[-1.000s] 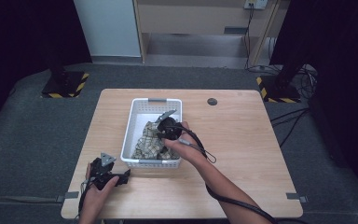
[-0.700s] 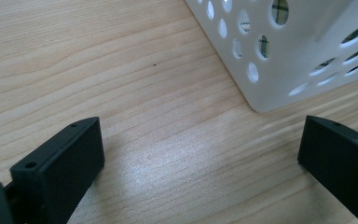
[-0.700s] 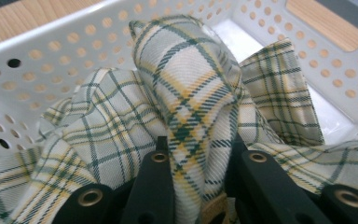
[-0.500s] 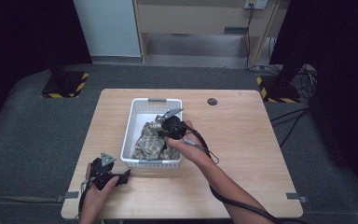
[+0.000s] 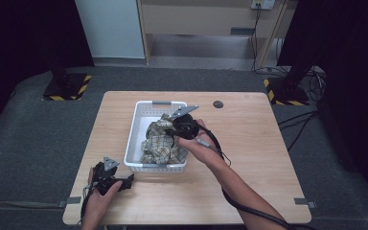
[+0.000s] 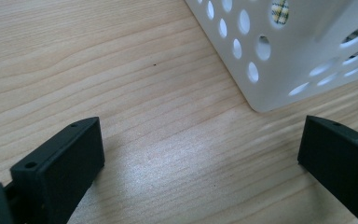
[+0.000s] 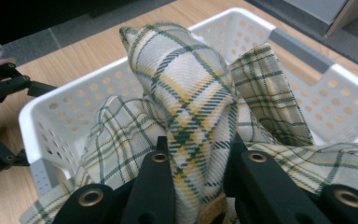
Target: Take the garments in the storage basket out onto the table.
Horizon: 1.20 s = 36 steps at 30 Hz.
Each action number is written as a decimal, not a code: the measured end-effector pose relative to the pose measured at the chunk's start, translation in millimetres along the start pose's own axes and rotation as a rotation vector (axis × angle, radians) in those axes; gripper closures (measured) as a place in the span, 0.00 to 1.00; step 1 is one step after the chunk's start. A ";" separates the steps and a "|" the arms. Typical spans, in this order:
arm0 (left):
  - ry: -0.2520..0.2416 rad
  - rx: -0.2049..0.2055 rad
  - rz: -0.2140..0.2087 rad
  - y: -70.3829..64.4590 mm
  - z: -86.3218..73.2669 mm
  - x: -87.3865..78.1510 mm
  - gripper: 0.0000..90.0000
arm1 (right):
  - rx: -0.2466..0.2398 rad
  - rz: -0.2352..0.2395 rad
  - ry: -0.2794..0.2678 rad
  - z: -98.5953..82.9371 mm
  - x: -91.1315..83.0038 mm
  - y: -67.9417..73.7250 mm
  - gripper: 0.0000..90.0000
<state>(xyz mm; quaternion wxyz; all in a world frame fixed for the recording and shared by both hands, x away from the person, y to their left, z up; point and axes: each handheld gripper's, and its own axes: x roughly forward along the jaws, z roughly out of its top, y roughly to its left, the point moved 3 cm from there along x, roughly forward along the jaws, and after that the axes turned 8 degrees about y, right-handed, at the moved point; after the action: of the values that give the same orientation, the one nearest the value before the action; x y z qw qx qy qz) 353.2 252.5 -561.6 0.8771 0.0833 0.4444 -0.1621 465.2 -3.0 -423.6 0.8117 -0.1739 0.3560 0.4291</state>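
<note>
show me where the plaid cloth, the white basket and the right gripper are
plaid cloth [image 7: 191, 93]: right gripper view, on the raised fold.
white basket [image 5: 133, 134]: high view, on its left wall.
right gripper [image 7: 198, 186]: right gripper view, between the jaws pinching the cloth.

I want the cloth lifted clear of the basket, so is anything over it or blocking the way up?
Nothing visible does. The right tool is shut on a fold of the plaid cloth, which rises above the white basket rim with open space overhead. The left tool rests on the table, outside the basket's near corner.
</note>
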 end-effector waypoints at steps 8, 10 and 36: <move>0.000 0.000 0.000 0.0 0.0 0.0 0.00 | -0.020 -0.002 -0.028 5.6 -18.8 2.7 0.90; 0.000 0.000 0.000 0.0 0.0 0.0 0.00 | -0.020 -0.001 -0.035 6.2 -22.8 2.3 0.90; 0.000 0.000 0.000 0.0 0.0 0.0 0.00 | -0.009 -0.036 -0.125 0.2 -87.3 -20.0 0.90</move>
<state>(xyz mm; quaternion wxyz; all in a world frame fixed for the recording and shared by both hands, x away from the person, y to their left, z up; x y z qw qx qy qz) 353.2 252.5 -561.6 0.8771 0.0832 0.4444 -0.1622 448.7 -64.4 -360.5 0.8392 -0.1569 0.2994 0.4260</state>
